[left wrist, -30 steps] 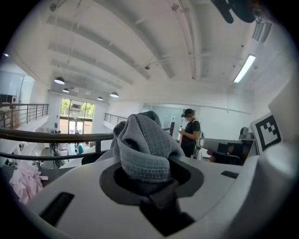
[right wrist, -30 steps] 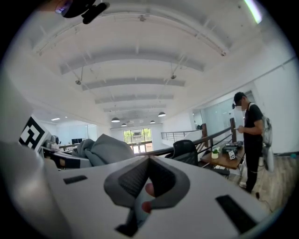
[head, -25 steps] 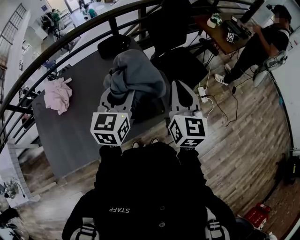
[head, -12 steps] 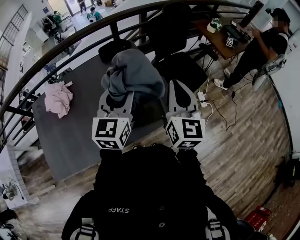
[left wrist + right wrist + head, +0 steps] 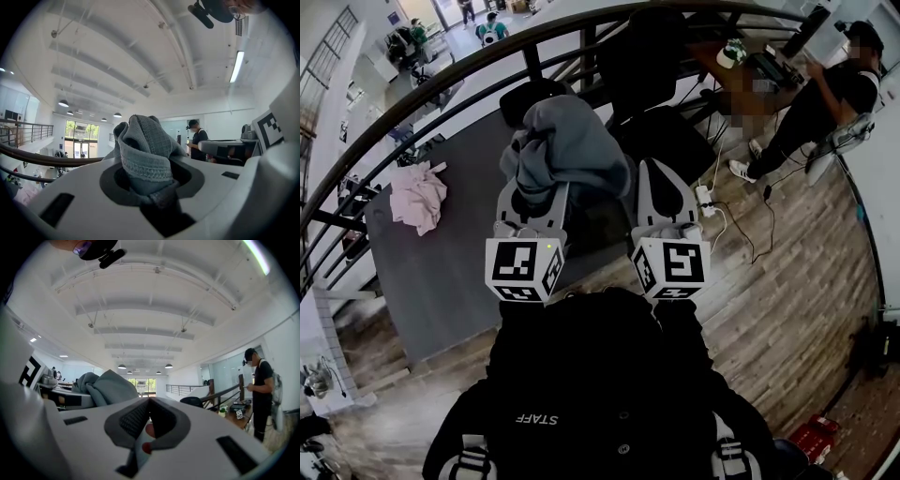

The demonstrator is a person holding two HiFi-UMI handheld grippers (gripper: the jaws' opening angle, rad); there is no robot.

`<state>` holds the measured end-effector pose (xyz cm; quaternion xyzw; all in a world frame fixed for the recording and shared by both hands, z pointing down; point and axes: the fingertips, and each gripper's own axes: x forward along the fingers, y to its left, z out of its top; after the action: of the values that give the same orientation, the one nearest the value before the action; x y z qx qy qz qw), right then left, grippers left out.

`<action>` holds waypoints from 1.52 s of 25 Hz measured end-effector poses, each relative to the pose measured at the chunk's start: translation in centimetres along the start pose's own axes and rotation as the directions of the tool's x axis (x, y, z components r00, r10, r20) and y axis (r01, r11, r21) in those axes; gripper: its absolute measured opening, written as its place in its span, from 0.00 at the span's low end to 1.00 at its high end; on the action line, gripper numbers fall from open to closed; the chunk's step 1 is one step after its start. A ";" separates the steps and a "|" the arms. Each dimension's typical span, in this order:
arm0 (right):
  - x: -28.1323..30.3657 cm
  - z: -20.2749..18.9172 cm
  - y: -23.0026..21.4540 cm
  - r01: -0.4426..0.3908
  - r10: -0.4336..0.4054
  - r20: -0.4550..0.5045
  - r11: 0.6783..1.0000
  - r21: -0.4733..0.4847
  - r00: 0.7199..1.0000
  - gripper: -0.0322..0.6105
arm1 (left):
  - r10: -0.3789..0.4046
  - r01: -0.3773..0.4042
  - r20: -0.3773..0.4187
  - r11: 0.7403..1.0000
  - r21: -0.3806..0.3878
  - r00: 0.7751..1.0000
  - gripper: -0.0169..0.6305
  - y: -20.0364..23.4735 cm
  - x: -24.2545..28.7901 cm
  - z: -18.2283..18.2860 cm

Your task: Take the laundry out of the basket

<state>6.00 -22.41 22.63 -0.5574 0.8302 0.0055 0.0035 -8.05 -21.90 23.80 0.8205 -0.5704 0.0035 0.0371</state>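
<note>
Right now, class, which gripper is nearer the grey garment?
Left. The left gripper is shut on the grey garment, which is bunched between its jaws; the right gripper, shut and empty, stands to the garment's right.

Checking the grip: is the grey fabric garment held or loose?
Held: the grey fabric garment sits bunched between the left gripper's closed jaws.
</note>
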 end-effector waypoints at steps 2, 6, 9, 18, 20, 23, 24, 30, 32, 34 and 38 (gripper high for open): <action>0.0 0.0 0.2 -0.004 0.004 0.002 1.000 -0.002 1.000 0.07 | 0.004 -0.004 0.000 1.000 -0.001 1.000 0.25 0.1 0.0 0.0; 0.1 -0.2 0.4 -0.009 0.009 -0.001 1.000 -0.004 1.000 0.07 | 0.002 -0.002 -0.002 1.000 0.001 1.000 0.25 0.1 0.1 -0.1; 0.3 -0.2 0.6 -0.012 0.012 -0.002 1.000 -0.007 1.000 0.07 | 0.000 0.000 -0.004 1.000 0.003 1.000 0.25 0.2 0.2 -0.1; 0.5 -0.6 0.4 -0.009 0.009 -0.005 1.000 -0.005 1.000 0.07 | -0.002 0.002 -0.015 1.000 0.005 1.000 0.25 0.1 0.6 -0.4; 0.5 -0.6 0.4 -0.009 0.009 -0.004 1.000 -0.003 1.000 0.07 | -0.001 0.001 -0.020 1.000 0.004 1.000 0.25 0.1 0.7 -0.6; 0.5 -0.6 0.3 -0.006 0.006 -0.003 1.000 -0.002 1.000 0.07 | 0.001 -0.001 -0.026 1.000 0.001 1.000 0.25 0.2 0.6 -0.8; 0.5 -0.7 0.3 -0.004 0.004 -0.004 1.000 -0.003 1.000 0.07 | 0.002 -0.002 -0.026 1.000 -0.001 1.000 0.25 0.2 0.6 -0.9; 0.6 -0.7 0.6 -0.003 0.003 -0.004 1.000 -0.007 1.000 0.07 | 0.007 -0.007 -0.020 1.000 -0.009 1.000 0.25 0.5 0.5 -0.8; 0.6 -0.7 0.7 -0.006 0.006 -0.006 1.000 -0.010 1.000 0.07 | 0.008 -0.008 -0.021 1.000 -0.009 1.000 0.25 0.5 0.5 -0.8; 0.5 -0.7 0.8 -0.007 0.007 -0.006 1.000 -0.011 1.000 0.07 | 0.010 -0.010 -0.024 1.000 -0.009 1.000 0.25 0.5 0.4 -0.9; 0.4 -0.7 0.7 -0.005 0.005 -0.007 1.000 -0.012 1.000 0.07 | 0.009 -0.009 -0.034 1.000 -0.012 0.999 0.25 0.6 0.4 -1.1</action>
<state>5.17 -22.52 23.34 -0.5555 0.8315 0.0085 -0.0025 -8.40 -22.40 24.96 0.8175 -0.5734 0.0141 0.0517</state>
